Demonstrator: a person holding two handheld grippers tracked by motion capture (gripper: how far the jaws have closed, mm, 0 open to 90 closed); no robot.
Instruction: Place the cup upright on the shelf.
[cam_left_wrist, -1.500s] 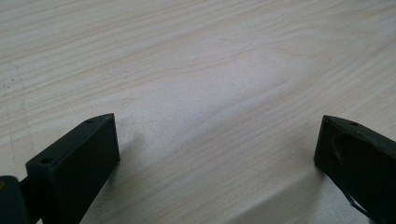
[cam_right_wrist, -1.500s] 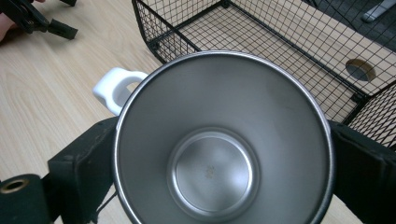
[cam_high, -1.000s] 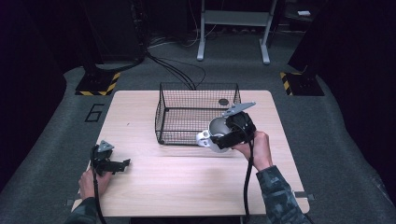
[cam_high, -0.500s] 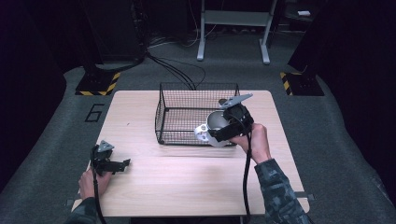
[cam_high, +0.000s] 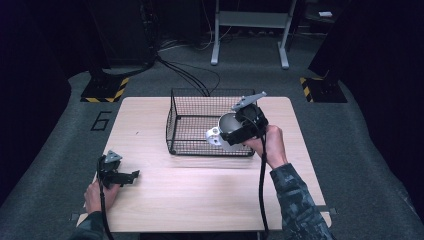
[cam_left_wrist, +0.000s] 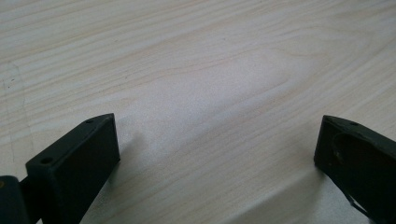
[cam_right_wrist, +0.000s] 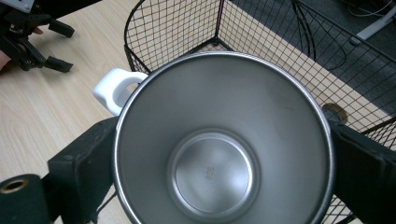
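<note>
Steel cup (cam_right_wrist: 219, 140) with a white handle (cam_right_wrist: 114, 88), clamped across its body between the jaws of your right gripper (cam_high: 239, 131). It hangs at the near wall of the wire basket (cam_high: 195, 107), mouth facing back along the gripper, so its long axis runs in line with the jaws and tilts down toward the basket floor. Handle sticks out to the left in the right gripper view.

Relation that counts: basket lies straight ahead and below the cup, so the coming move is forward over the near rim, then down. Whether the cup's base has cleared the rim I can't quite tell from the high view.

Your left gripper (cam_high: 118, 173) rests on the counter (cam_high: 210, 190) near the front-left corner, jaws spread wide and empty, well apart from basket and cup. Right hand is plainly nearer.
</note>
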